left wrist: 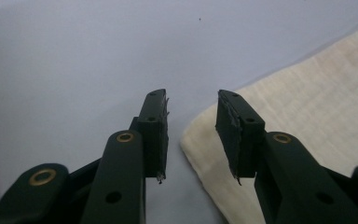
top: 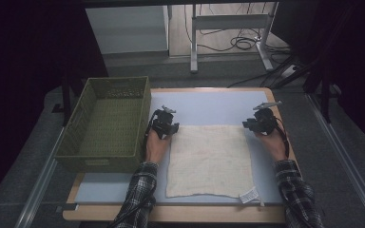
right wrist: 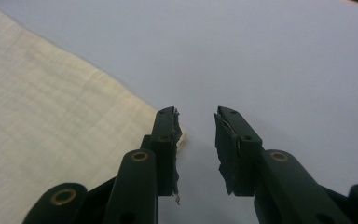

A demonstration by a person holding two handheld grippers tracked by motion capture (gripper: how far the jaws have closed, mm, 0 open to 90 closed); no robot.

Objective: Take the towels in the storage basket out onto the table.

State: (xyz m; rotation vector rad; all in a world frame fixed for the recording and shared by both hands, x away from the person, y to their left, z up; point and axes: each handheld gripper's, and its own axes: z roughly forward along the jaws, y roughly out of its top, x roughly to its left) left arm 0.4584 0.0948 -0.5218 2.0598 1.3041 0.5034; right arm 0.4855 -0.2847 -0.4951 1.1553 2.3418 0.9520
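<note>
A wood-edged bench (top: 123, 213) topped by a pale blue mat (top: 209, 107) carries a cream cloth (top: 209, 159) lying flat at its middle and a green basket (top: 107, 124) overhanging its left edge.

One cloth (top: 210, 159), one green basket (top: 105, 124), two claws: left claw (top: 167, 131), right claw (top: 251, 126)

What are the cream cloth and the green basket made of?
The cream cloth looks like woven fabric, maybe cotton or linen: matte, with a fine grid of threads, a hemmed edge and a small white tag at one corner. The green basket looks like moulded plastic shaped like wickerwork: stiff, straight walls with an even pattern of small holes and a cut-out handle. I can't be sure from looks alone.
</note>
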